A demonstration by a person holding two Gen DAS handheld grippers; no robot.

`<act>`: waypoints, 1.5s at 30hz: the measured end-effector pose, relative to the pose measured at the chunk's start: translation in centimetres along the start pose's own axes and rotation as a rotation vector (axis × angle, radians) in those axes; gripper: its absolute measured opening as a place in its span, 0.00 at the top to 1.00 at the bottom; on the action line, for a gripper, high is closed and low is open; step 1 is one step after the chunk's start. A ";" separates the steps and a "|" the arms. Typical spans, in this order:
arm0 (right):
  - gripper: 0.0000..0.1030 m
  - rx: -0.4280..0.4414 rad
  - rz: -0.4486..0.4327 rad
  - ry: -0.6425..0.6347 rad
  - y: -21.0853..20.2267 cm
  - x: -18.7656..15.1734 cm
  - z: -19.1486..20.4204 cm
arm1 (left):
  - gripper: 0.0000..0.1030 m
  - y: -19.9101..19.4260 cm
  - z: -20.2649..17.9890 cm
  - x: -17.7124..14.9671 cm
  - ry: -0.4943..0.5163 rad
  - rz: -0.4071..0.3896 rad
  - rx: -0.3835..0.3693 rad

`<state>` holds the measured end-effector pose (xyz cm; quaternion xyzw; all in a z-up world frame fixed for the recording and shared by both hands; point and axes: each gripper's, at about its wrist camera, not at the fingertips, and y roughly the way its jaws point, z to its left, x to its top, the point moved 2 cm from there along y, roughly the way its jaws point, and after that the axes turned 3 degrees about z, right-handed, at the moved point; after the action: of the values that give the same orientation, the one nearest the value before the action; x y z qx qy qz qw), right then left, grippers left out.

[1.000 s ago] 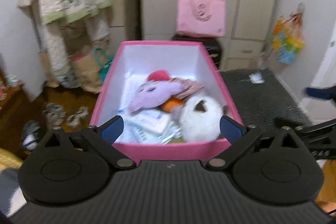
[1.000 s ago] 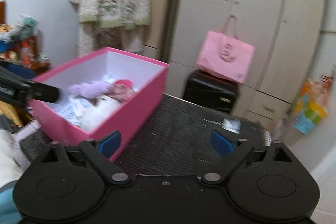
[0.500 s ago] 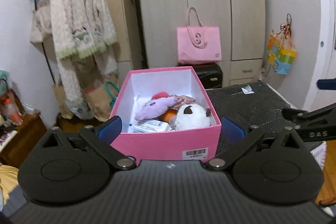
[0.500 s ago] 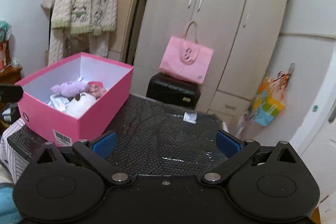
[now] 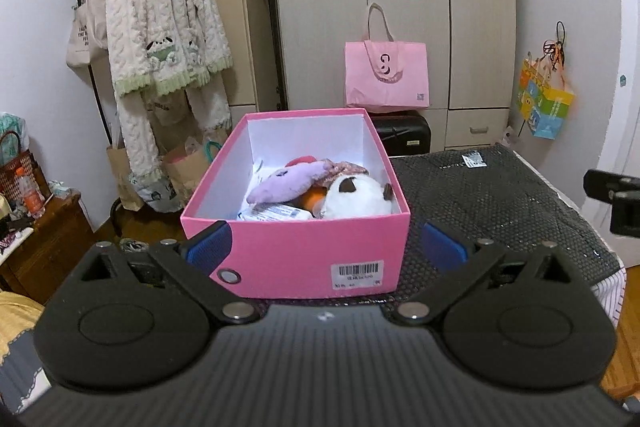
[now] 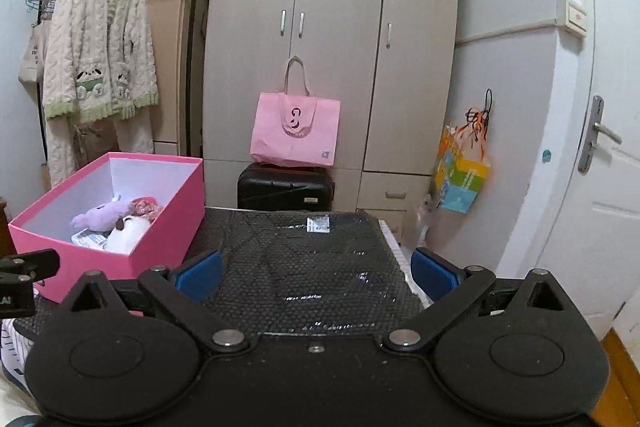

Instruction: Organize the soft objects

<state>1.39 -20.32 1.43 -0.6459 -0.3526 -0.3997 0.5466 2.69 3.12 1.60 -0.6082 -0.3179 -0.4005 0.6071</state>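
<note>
A pink box (image 5: 296, 255) (image 6: 160, 247) stands on the left part of a black mesh mat (image 5: 480, 203) (image 6: 320, 267). Inside it lie a purple plush (image 5: 288, 181) (image 6: 102, 217), a white plush with brown patches (image 5: 358, 193) (image 6: 128, 233), something orange, a floral cloth and a packet. My left gripper (image 5: 326, 247) is open and empty, just in front of the box's near wall. My right gripper (image 6: 316, 273) is open and empty over the bare mat, to the right of the box.
A small white packet (image 5: 474, 159) (image 6: 318, 225) lies at the mat's far edge. Behind stand a black suitcase (image 6: 286, 187), a pink tote bag (image 6: 296, 131), a wardrobe and a rack with a fluffy cardigan (image 5: 160, 27). A door (image 6: 600, 147) is at the right.
Both grippers have pulled back from the box, which looks smaller and farther now. The right gripper has also swung right and levelled out. The toys lie as before.
</note>
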 end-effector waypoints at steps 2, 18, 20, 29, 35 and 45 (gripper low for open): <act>0.01 0.012 0.006 -0.004 -0.1 -0.4 0.1 | 0.00 -0.1 -0.1 -0.3 0.001 -0.001 0.005; 0.01 0.011 0.014 -0.027 -0.8 -1.1 0.2 | 0.00 -0.5 -0.5 -1.3 0.017 -0.003 0.001; 0.01 0.012 0.018 -0.020 -0.8 -1.2 0.2 | 0.00 -0.5 -0.3 -1.3 0.003 -0.004 0.003; 0.01 0.032 0.018 0.013 -1.1 -1.5 -0.5 | 0.00 -1.6 -0.3 -1.6 0.004 -0.059 0.051; 0.01 0.044 0.015 0.020 -1.2 -1.8 -0.5 | 0.00 -1.5 -0.3 -1.6 0.010 -0.052 0.060; 0.01 0.097 0.033 0.044 -0.5 -2.0 -0.2 | 0.00 -0.9 0.1 -1.8 0.001 -0.040 0.111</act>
<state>0.07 -20.47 -0.17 -0.6154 -0.3485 -0.3873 0.5914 1.02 3.42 0.48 -0.5669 -0.3513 -0.3946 0.6320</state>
